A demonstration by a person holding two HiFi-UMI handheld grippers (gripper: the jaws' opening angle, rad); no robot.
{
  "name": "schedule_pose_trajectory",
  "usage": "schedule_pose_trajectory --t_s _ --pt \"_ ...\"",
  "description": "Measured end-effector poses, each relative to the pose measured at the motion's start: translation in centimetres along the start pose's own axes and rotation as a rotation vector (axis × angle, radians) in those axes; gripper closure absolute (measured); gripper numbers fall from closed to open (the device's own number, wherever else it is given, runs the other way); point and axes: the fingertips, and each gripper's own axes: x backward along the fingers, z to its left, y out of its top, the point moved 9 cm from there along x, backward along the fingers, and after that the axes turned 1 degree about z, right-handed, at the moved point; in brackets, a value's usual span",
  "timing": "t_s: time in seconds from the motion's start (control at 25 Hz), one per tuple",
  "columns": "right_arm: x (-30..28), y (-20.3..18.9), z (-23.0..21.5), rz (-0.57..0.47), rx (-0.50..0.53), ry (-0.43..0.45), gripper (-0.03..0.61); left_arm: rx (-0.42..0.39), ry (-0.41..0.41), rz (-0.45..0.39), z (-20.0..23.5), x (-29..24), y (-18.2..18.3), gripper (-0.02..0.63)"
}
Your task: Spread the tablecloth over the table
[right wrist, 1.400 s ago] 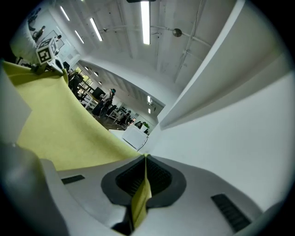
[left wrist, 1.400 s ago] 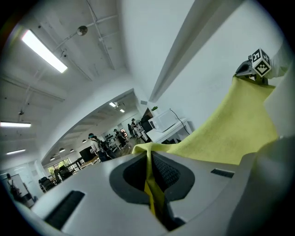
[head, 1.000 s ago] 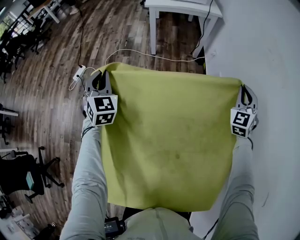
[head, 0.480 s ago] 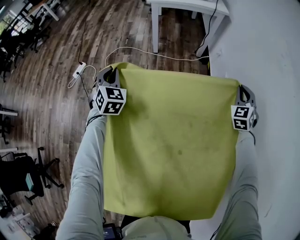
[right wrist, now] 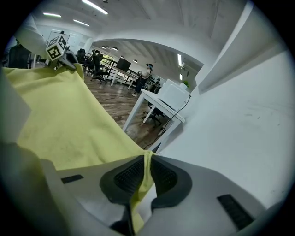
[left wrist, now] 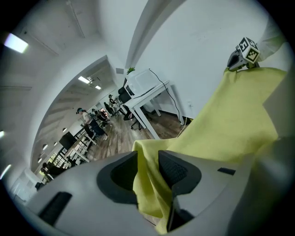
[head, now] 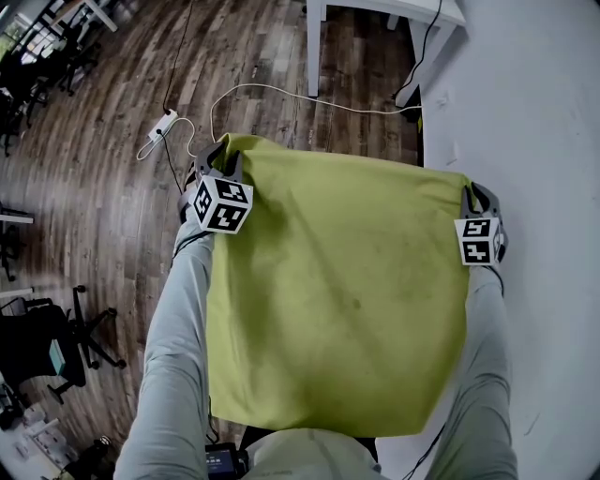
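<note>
One yellow-green tablecloth [head: 337, 291], stretched flat, hiding whatever lies beneath.

Head view: high up, looking steeply down onto the tablecloth [head: 337, 300].
Left gripper view: close at one cloth corner, looking across it.
Right gripper view: close at the opposite corner.
Shared: tablecloth, white table [left wrist: 146, 92].

This is an open-plan office. It has a wood-plank floor [head: 103, 206], white desks [right wrist: 159, 107], rolling office chairs [head: 66, 345] and a monitor [right wrist: 123, 64]. Strip lights [right wrist: 94, 6] run along the ceiling, people [right wrist: 141, 79] stand among the far workstations, and a power strip [head: 161, 126] lies on the floor.
</note>
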Motion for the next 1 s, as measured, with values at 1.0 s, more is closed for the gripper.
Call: schedule_pose_trajectory --t_s 1.0 --pt "5.1 0.9 0.3 -0.048 -0.127 0.070 0.407 0.204 -0.169 0.044 4.8 3.8 -0.6 0.276"
